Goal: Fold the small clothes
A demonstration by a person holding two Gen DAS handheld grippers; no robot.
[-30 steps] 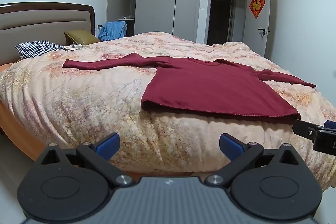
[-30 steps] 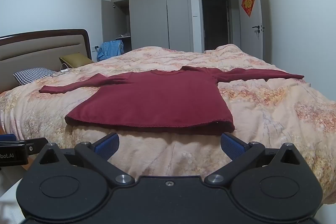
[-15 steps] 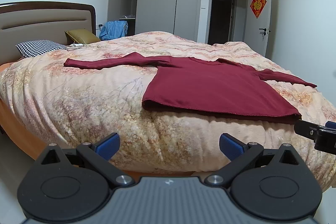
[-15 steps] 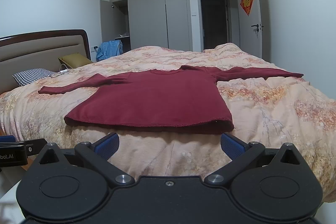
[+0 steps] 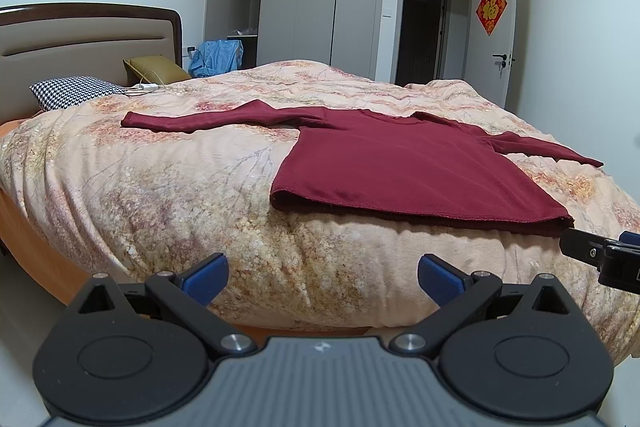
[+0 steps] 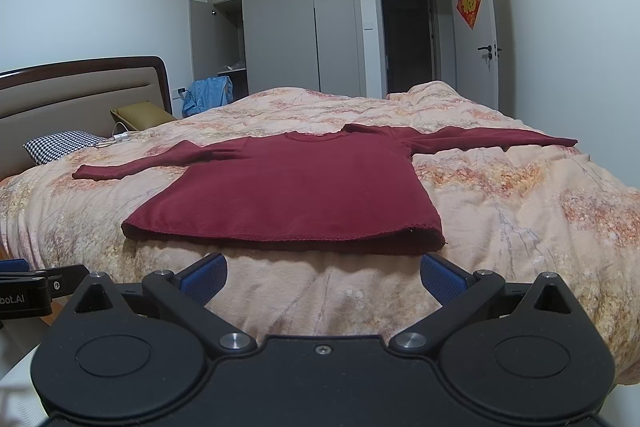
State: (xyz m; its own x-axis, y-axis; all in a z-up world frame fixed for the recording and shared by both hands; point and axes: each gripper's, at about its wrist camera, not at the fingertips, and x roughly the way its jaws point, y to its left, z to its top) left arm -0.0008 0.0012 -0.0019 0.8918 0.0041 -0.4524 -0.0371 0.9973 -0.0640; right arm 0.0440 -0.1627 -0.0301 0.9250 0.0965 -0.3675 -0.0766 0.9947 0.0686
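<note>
Right wrist view shows a dark red sweater [image 6: 292, 195] spread flat near the front edge of the bed [image 6: 520, 227], both sleeves stretched sideways. Both tools, left tool [image 5: 322, 277] and right tool [image 6: 323, 277], hang spread wide and empty before that edge. It looks soft, light and limp; pinching a sleeve cuff or hem corner seems best.
</note>
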